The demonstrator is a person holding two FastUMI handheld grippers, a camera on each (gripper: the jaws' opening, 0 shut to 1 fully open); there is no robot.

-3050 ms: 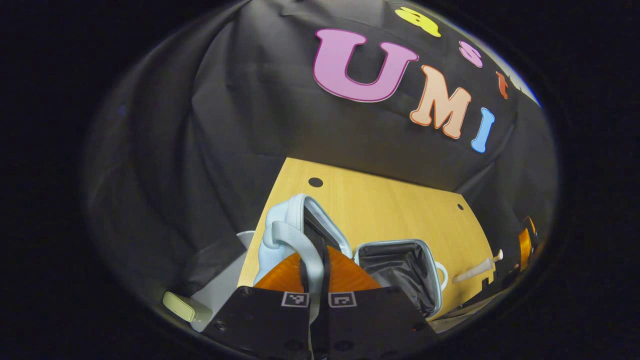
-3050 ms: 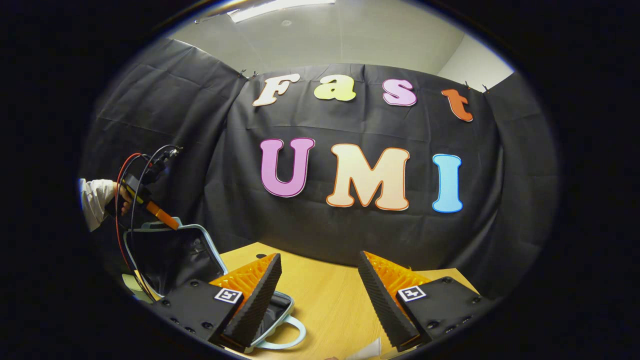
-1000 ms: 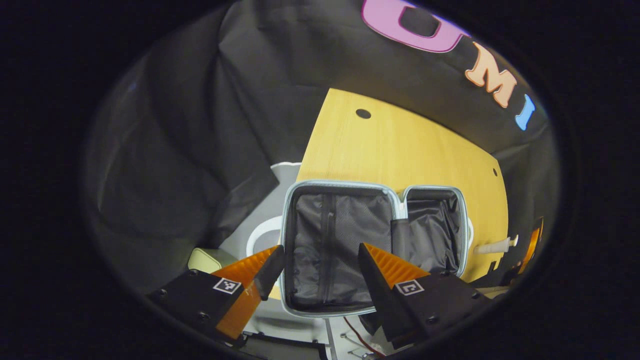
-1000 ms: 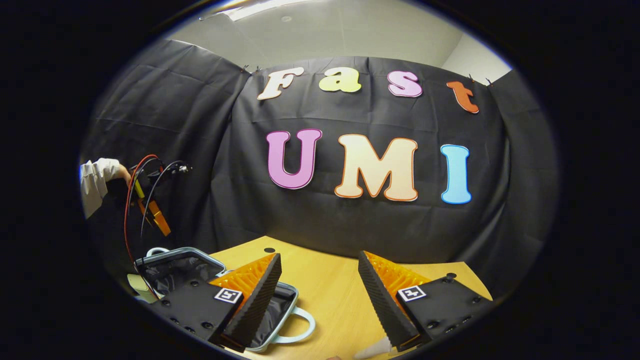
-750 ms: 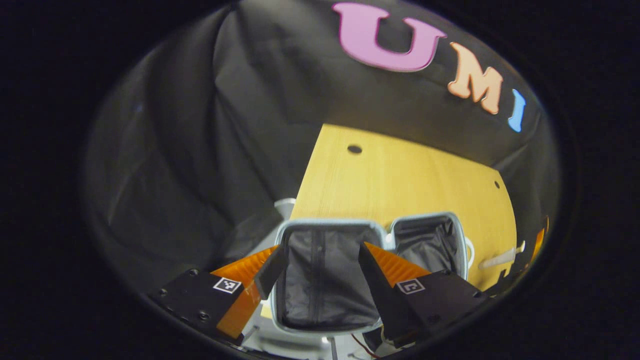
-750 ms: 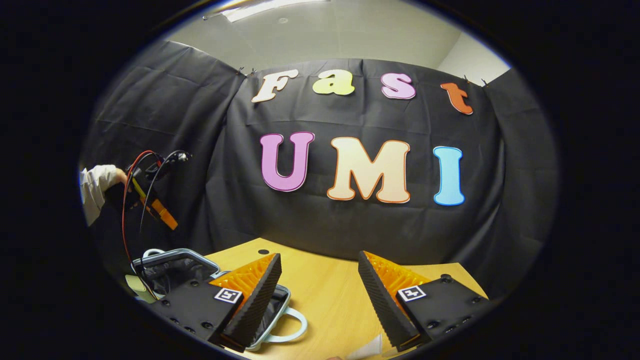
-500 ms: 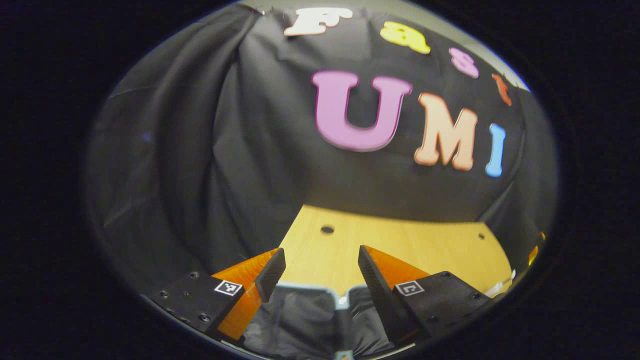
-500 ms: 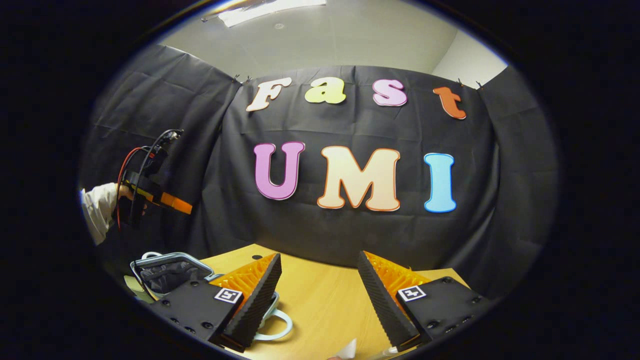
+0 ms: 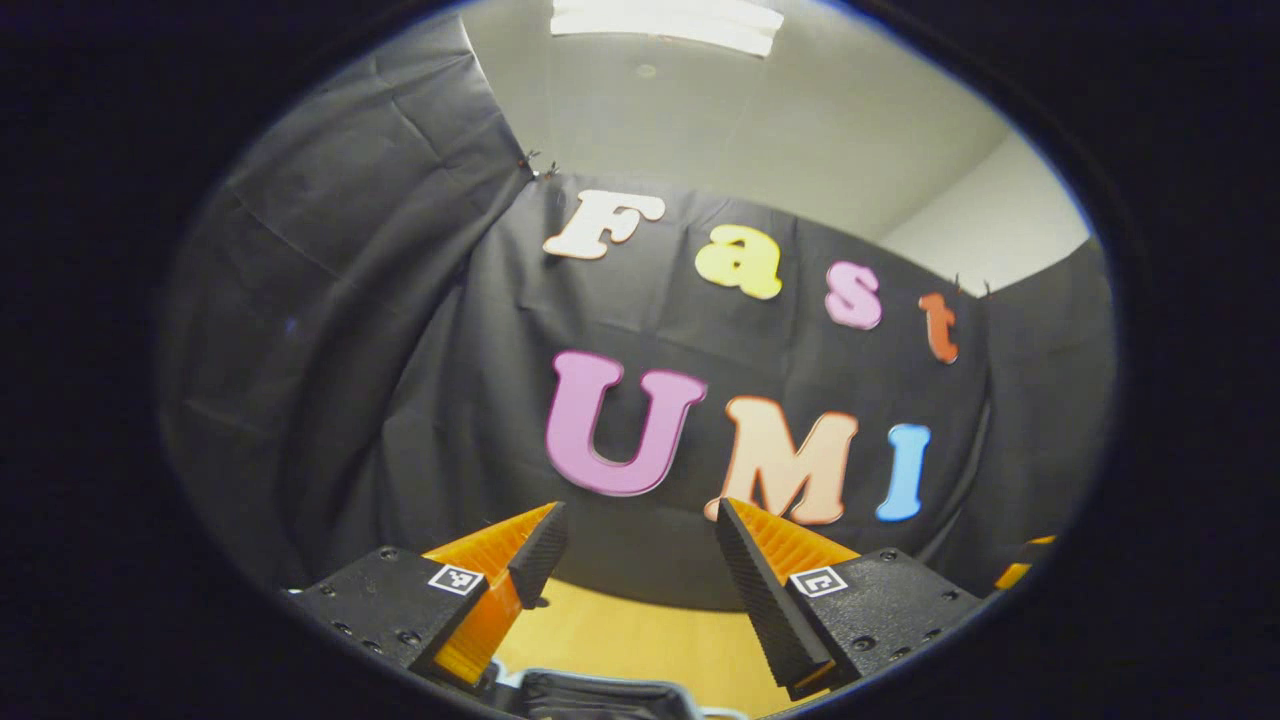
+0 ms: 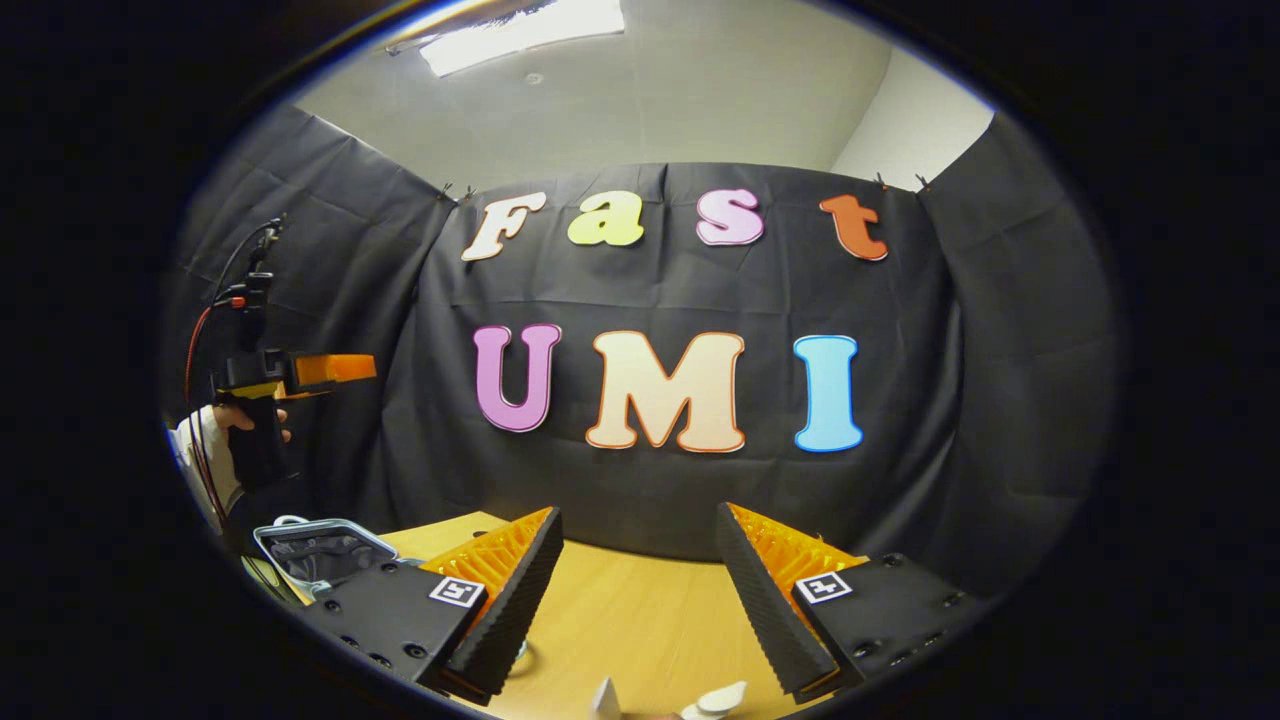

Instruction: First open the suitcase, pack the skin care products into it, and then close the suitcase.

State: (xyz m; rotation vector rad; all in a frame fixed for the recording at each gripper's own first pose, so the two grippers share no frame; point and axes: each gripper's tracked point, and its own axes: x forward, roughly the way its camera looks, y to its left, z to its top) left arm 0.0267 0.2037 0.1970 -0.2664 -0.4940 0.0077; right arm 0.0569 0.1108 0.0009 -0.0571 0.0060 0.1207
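Both claws wide, holding nothing — left gripper [image 9: 634, 575] up over suitcase [image 10: 318, 551], which lies open at table's [image 10: 630, 620] left end; right gripper [image 10: 634, 600] hovers near white skincare pcs [image 10: 715, 698].

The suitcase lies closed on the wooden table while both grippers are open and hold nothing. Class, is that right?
Not quite: the suitcase lies open, as the right gripper view shows. The left gripper and right gripper are open and empty over the wooden table.
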